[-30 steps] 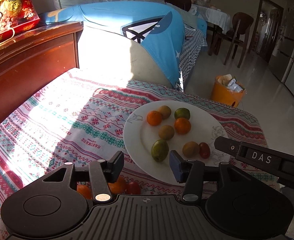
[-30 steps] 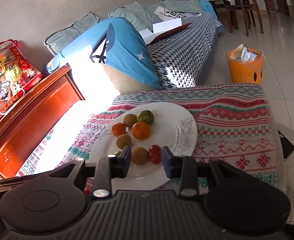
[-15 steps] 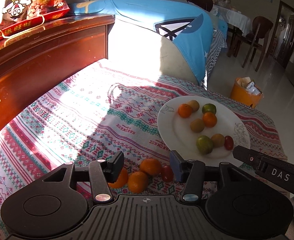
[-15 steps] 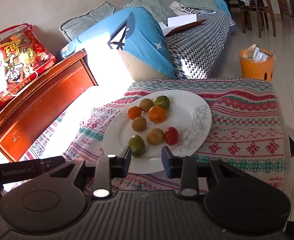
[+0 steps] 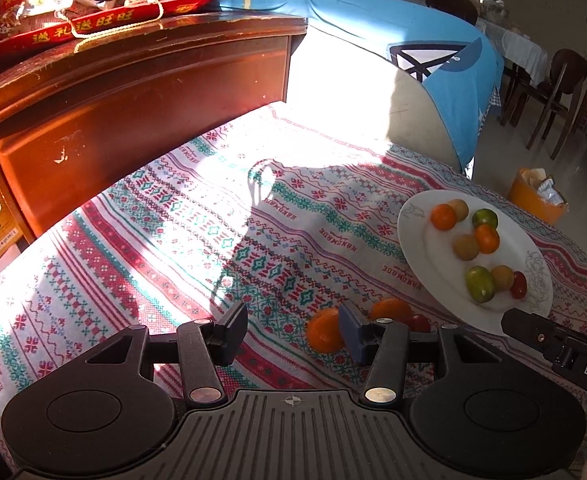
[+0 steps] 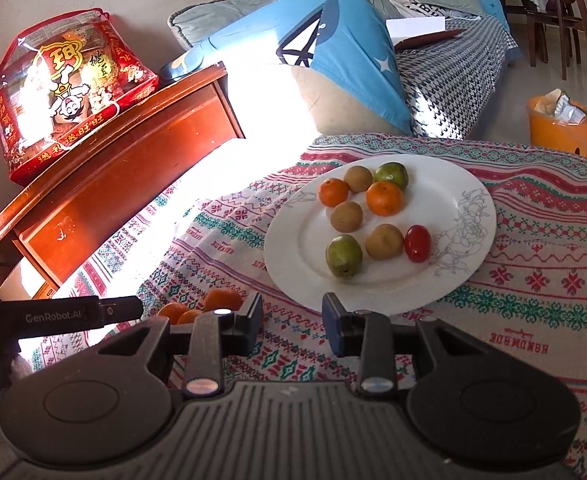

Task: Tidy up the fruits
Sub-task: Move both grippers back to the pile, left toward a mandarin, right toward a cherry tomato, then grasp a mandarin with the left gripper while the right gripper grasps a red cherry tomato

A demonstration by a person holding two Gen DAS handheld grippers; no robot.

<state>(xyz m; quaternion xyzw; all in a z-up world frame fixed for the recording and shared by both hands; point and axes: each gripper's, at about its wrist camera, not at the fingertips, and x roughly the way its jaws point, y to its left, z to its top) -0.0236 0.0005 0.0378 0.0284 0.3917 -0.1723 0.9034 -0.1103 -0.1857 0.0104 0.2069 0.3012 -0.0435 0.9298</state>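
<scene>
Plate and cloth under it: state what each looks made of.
Plate: probably glazed ceramic; glossy white with a fine grey line-drawn flower. Cloth: woven textile, matte, with red and green stitched-looking bands and soft folds.

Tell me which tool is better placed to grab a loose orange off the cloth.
Left. The left tool is empty, with a loose orange beside its fingertip; the right tool faces the plate.

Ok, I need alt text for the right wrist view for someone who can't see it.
A white plate on a patterned tablecloth holds eight small fruits: oranges, brownish and green ones, and one red tomato. The right hand-held gripper is open and empty just in front of the plate. More oranges lie on the cloth to the left, by the left hand-held gripper.
</scene>
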